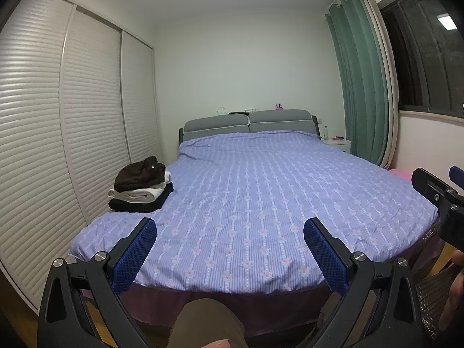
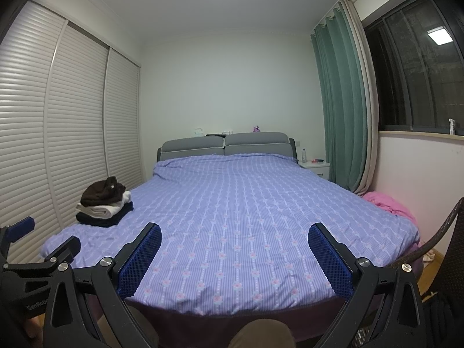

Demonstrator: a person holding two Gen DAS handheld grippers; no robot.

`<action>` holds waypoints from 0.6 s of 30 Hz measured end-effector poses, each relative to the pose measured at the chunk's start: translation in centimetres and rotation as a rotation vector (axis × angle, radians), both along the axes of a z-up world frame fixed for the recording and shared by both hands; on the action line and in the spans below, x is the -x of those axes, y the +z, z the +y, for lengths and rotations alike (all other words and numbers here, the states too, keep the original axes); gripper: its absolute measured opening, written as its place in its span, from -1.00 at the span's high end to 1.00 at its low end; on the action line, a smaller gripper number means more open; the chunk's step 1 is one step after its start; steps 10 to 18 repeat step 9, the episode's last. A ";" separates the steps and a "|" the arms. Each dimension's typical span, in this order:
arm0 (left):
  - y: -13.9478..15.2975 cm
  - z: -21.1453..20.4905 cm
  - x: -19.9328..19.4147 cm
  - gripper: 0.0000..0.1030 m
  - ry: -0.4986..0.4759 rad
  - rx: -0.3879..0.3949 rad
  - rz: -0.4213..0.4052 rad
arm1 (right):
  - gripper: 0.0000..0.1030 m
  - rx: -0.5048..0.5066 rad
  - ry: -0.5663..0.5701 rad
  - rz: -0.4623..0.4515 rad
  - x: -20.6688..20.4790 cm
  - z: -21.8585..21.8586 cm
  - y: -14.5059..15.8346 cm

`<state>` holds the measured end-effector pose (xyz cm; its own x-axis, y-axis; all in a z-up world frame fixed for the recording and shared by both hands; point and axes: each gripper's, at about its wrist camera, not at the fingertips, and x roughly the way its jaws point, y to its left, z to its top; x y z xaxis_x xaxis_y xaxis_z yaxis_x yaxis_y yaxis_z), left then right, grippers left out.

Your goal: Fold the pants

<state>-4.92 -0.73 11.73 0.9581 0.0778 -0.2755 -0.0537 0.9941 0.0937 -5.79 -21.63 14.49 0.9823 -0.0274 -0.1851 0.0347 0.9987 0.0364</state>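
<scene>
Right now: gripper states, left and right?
Left gripper: open, holding nothing, above the bed.
Right gripper: open, holding nothing.

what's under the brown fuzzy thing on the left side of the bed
A folded white garment, then a dark folded one on the bedspread. Anything between or beneath them is covered.

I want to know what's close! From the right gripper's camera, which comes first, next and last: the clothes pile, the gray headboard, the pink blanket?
From the right gripper:
1. Clothes pile, left bed edge.
2. Pink blanket, right side; nearly tied with the pile.
3. Gray headboard, far end.
</scene>
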 end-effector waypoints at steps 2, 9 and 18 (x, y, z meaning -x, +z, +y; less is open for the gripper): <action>-0.1 0.0 -0.1 -1.00 -0.001 0.000 0.005 | -0.99 0.001 0.001 0.000 0.0 0.0 0.0; -0.4 -0.7 0.0 -1.00 -0.018 -0.028 0.007 | -0.99 0.001 0.002 0.002 0.0 0.1 0.0; -0.4 -0.7 0.0 -1.00 -0.018 -0.028 0.007 | -0.99 0.001 0.002 0.002 0.0 0.1 0.0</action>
